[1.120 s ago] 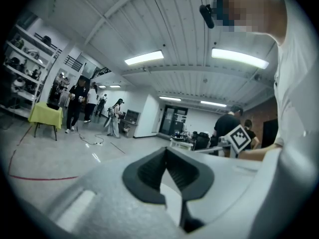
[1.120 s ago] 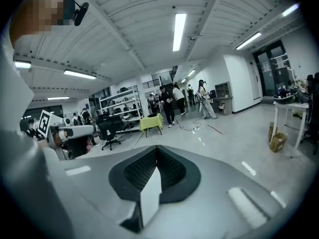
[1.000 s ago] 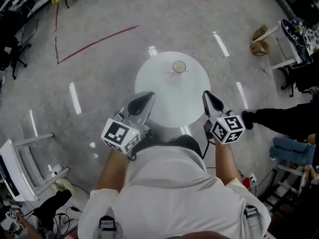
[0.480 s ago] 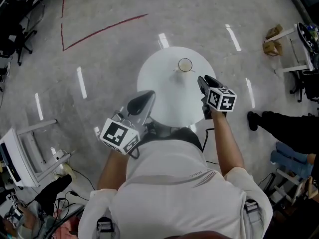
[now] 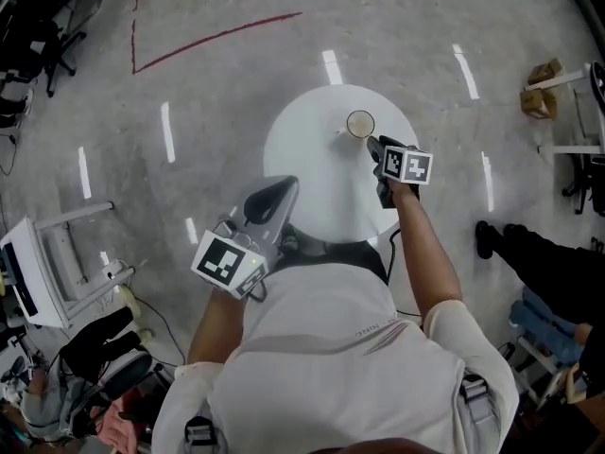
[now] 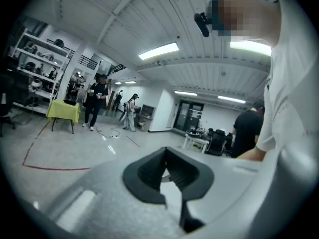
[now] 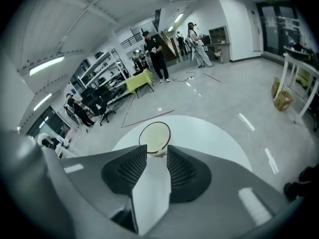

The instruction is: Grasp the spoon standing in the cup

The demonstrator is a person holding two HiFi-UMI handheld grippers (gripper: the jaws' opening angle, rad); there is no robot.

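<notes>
- The cup [image 5: 360, 123] stands near the far edge of the round tabletop [image 5: 302, 159], a little right of its middle. The spoon is too small to make out for sure in either view.
- The right gripper [image 5: 375, 145] is over the tabletop just beside the cup, on its near-right side. In the right gripper view its fingers [image 7: 134, 164] are spread, with only bare tabletop between them, and the cup's rim sits just past the tips.
- The left gripper [image 5: 284, 187] hangs over the tabletop's near-left edge, well apart from the cup. Its fingertips meet with nothing between them.
- Judged from this, the approach looks nearly done. Left to do: bring the spread fingers up around the spoon's handle and close on it.
</notes>
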